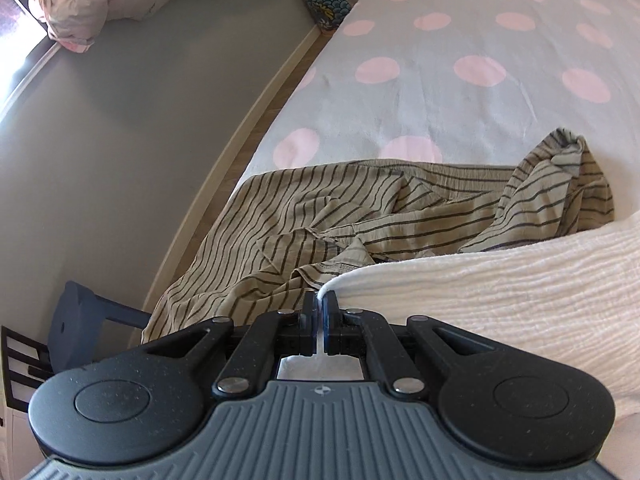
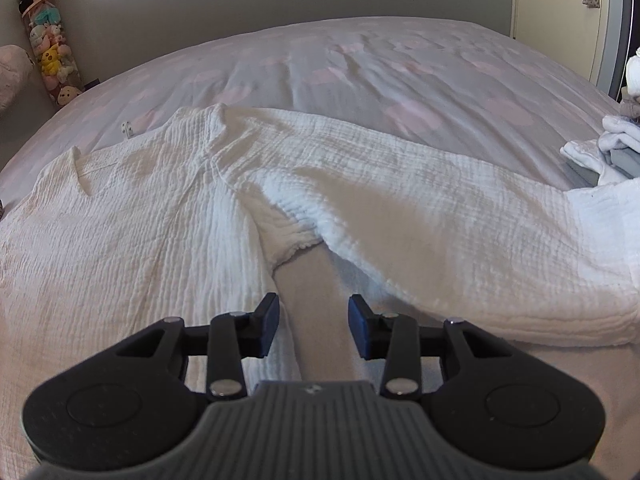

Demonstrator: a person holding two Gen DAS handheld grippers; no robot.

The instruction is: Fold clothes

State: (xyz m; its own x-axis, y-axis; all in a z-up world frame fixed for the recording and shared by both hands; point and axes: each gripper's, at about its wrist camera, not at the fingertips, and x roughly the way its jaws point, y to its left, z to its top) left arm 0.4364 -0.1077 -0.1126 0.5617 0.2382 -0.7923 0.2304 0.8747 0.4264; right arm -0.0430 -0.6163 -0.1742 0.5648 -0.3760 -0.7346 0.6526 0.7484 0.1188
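A white crinkled garment (image 2: 152, 216) lies spread on the bed, neckline at the far left, one sleeve (image 2: 460, 216) stretched to the right. In the left wrist view my left gripper (image 1: 319, 308) is shut on a corner edge of this white garment (image 1: 500, 292). My right gripper (image 2: 313, 314) is open and empty, low over the gap between the garment's body and sleeve, near the underarm. A beige striped garment (image 1: 304, 216) lies crumpled on the bed beyond the left gripper.
The bed has a grey cover with pink dots (image 1: 460, 80). A grey wall (image 1: 100, 140) runs along its left edge. Stuffed toys (image 2: 50, 52) stand in the corner. A dark blue stand (image 1: 76, 328) is beside the bed. White and grey clothes (image 2: 608, 156) lie far right.
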